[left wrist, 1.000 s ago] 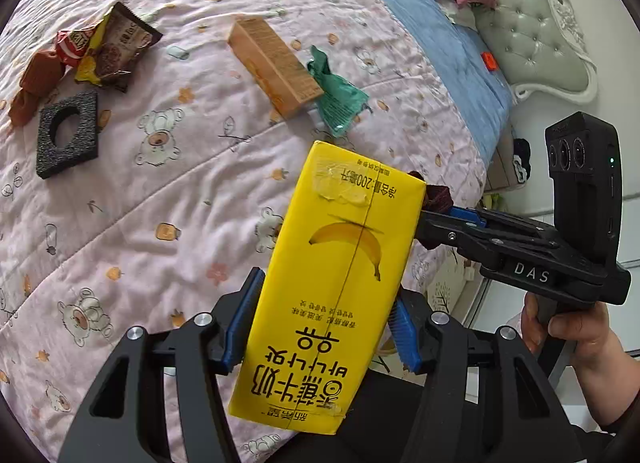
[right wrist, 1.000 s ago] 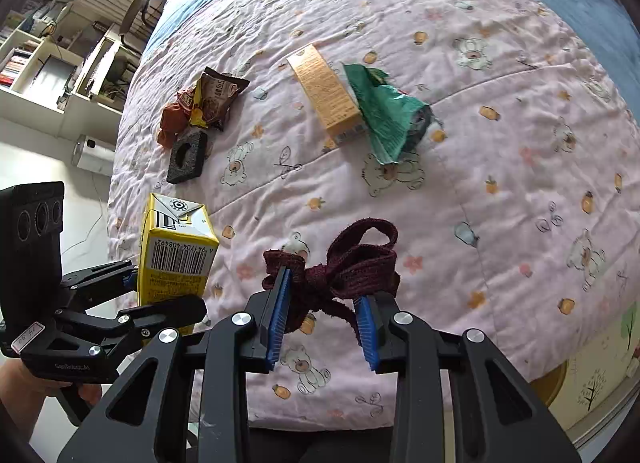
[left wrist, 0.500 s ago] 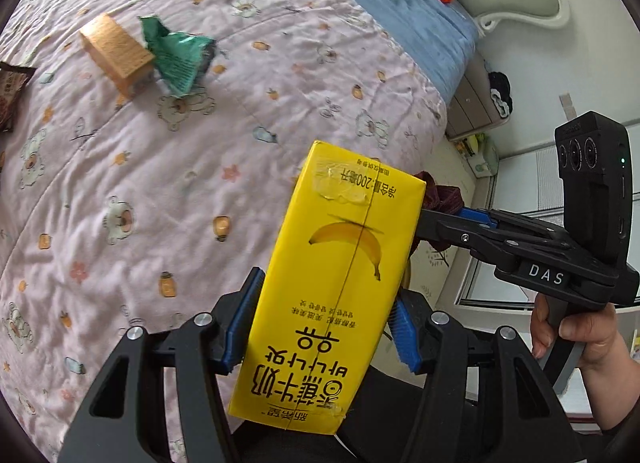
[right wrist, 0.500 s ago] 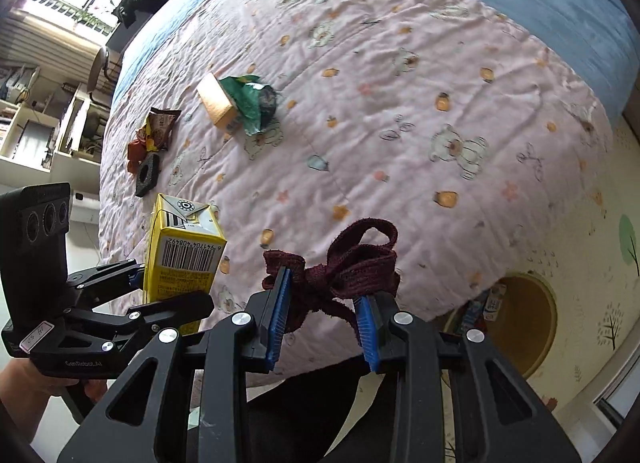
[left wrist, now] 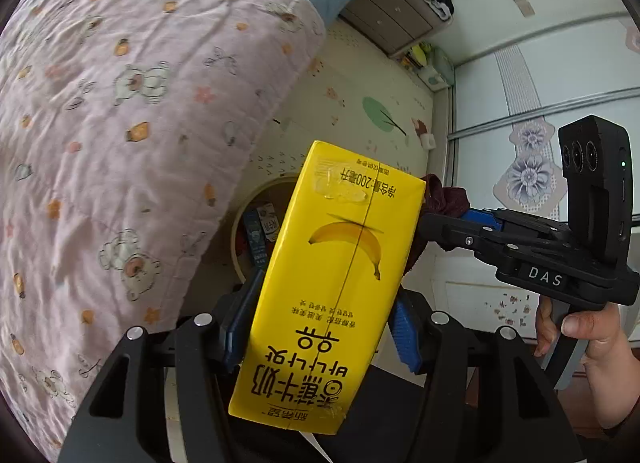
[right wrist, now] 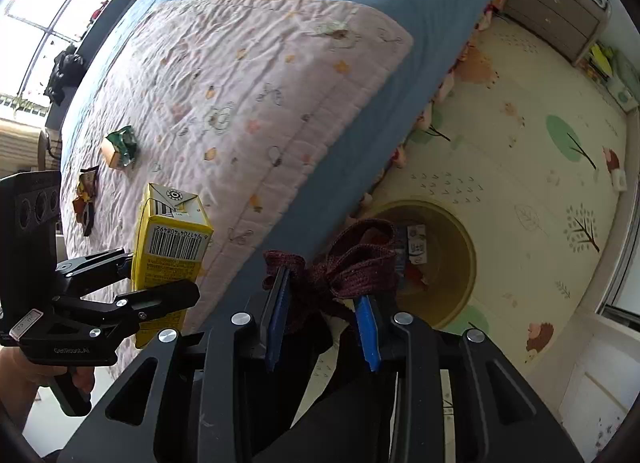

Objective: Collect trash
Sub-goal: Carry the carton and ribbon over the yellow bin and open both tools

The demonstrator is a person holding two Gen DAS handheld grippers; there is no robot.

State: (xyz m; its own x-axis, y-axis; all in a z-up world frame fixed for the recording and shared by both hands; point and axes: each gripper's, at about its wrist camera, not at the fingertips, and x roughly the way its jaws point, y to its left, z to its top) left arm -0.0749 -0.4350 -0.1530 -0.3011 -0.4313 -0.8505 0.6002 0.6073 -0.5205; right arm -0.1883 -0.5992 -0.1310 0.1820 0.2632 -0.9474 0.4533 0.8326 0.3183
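My left gripper (left wrist: 320,323) is shut on a yellow banana-milk carton (left wrist: 340,283), which stands upright between the blue pads; the same carton (right wrist: 168,251) shows at the left of the right wrist view. A dark red knotted ribbon (right wrist: 344,263) is pinched in my right gripper (right wrist: 324,311), and the ribbon (left wrist: 444,199) peeks out behind the carton. Both hang past the bed's edge, over a round yellow bin (right wrist: 460,239) on the floor with some packets inside. The bin (left wrist: 244,215) sits partly hidden behind the carton.
A pink quilt (right wrist: 248,103) on the bed still carries a tan box with a green wrapper (right wrist: 120,145) and snack wrappers (right wrist: 86,195) at its far left. A patterned play mat (right wrist: 540,151) covers the floor; a drawer unit (right wrist: 560,7) stands by the wall.
Both grippers have swung sideways off the bed with their loads still gripped. The quilt has slid to the left of both views, and the floor mat and yellow bin have come into sight.
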